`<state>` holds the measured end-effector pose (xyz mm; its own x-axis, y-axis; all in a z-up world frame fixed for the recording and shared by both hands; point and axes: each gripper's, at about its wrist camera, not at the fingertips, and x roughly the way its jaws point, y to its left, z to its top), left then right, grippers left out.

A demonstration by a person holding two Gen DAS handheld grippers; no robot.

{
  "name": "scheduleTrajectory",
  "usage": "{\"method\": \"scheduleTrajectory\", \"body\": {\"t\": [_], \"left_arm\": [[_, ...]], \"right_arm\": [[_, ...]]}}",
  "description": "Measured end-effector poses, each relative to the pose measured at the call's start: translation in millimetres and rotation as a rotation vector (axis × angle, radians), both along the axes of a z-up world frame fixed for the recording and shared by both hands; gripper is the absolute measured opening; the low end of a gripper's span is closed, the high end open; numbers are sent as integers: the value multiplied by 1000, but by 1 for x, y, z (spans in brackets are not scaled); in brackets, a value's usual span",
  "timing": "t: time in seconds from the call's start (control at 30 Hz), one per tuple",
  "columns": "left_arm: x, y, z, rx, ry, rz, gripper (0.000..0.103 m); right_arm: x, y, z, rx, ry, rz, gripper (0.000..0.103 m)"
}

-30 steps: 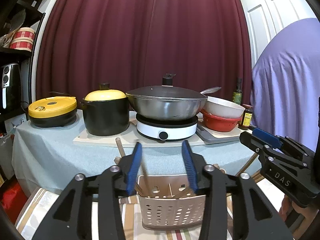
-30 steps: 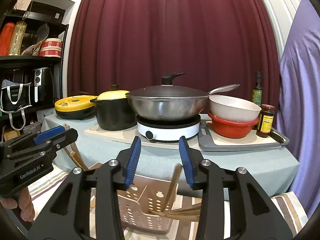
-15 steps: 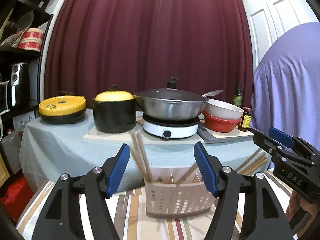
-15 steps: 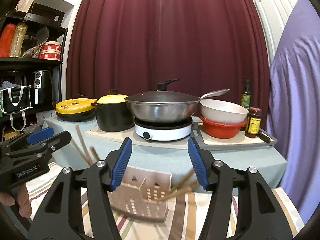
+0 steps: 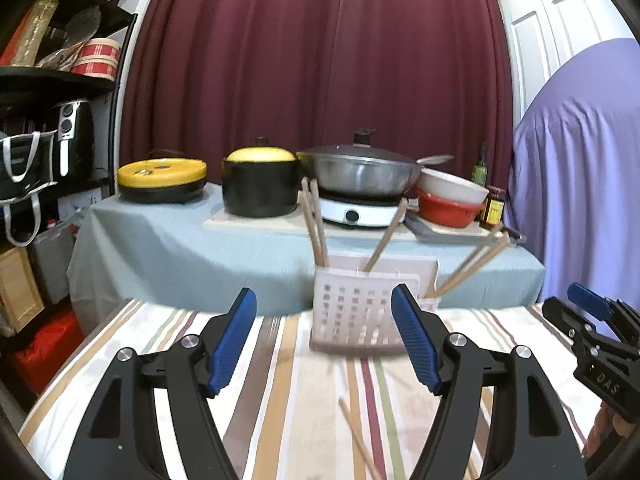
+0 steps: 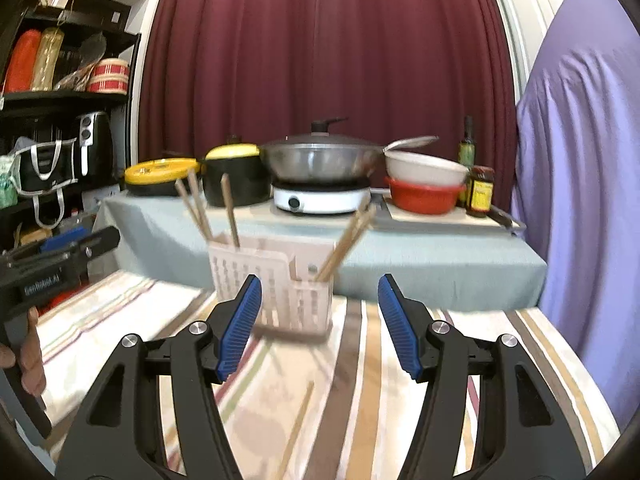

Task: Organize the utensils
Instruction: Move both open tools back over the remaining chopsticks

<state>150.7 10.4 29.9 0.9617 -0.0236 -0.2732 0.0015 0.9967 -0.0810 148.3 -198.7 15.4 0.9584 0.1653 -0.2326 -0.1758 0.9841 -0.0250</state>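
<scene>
A pale perforated utensil basket (image 5: 360, 312) stands on the striped tablecloth (image 5: 280, 380), also in the right wrist view (image 6: 280, 292). Several wooden chopsticks (image 5: 316, 224) stand tilted in its compartments, some leaning right (image 5: 472, 264). One loose chopstick (image 5: 356, 436) lies on the cloth in front of the basket, also in the right wrist view (image 6: 298, 428). My left gripper (image 5: 324, 340) is open and empty, short of the basket. My right gripper (image 6: 320, 328) is open and empty, also short of the basket. Each gripper shows at the other view's edge.
Behind the striped table stands a table with a grey cloth (image 5: 200, 240) holding a yellow-lidded cooker (image 5: 162, 176), a black pot (image 5: 260, 184), a wok on a hob (image 5: 360, 172), bowls (image 5: 448, 200) and bottles. A shelf (image 5: 48, 120) is at left, a purple cover (image 5: 580, 180) at right.
Both grippers have drawn back from the basket and opened wider. The basket now looks farther away, and a loose chopstick has come into view on the cloth.
</scene>
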Motion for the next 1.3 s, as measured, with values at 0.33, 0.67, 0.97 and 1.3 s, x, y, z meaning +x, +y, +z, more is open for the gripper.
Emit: {"method": "scheduleTrajectory", "body": {"t": [0.33, 0.67, 0.97, 1.3], "left_arm": [[-49, -4, -45, 15, 80, 11, 68], [-87, -4, -89, 24, 129, 15, 68], [-95, -1, -107, 8, 176, 25, 68], [-97, -1, -120, -8, 206, 31, 68]], "right_arm": [[-61, -8, -53, -15, 80, -6, 59], [-101, -12, -102, -18, 141, -1, 59], [-108, 10, -131, -59, 202, 77, 49], [-96, 21, -156, -80, 289, 111, 29]]}}
